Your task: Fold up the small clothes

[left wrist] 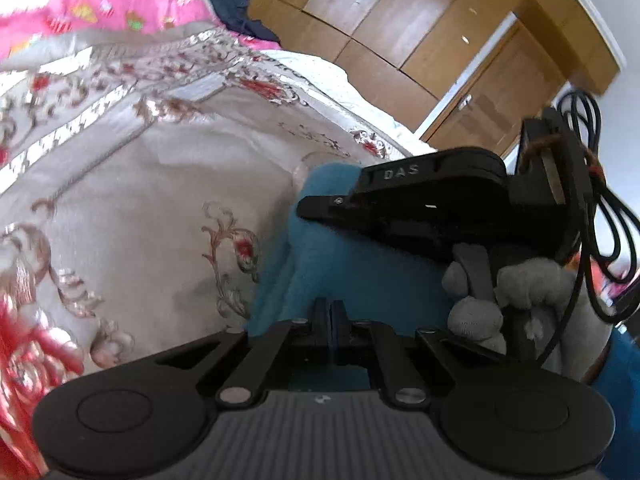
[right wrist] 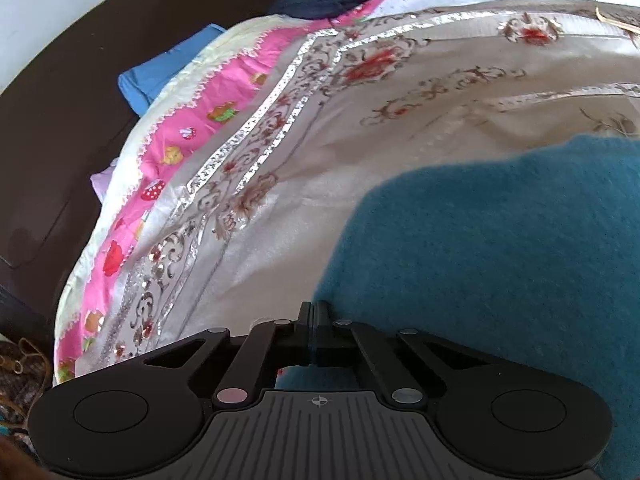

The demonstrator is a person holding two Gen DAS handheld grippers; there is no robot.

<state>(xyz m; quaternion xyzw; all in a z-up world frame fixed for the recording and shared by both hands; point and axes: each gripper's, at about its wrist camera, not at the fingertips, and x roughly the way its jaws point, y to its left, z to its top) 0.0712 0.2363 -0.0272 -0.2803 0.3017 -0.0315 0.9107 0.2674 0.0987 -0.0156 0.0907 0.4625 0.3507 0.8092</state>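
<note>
Looking down my left wrist view, I see the left gripper [left wrist: 331, 312] tilted down, its jaws pressed together on an edge of the teal cloth [left wrist: 360, 264], near and right on the embroidered bedspread [left wrist: 160, 168]. Just beyond, the right gripper [left wrist: 316, 206] reaches in from the right, a grey-gloved hand [left wrist: 512, 292] wrapped round its handle.

From my right wrist view, the right gripper [right wrist: 314, 312] angles downward, jaws pinching the teal cloth [right wrist: 500, 248] at its near left corner; the cloth spreads right over the bedspread [right wrist: 300, 160].

One teal garment [right wrist: 500, 248]; two grippers: left gripper [left wrist: 331, 312], right gripper [right wrist: 314, 312]; one embroidered bedspread [right wrist: 280, 200].
</note>
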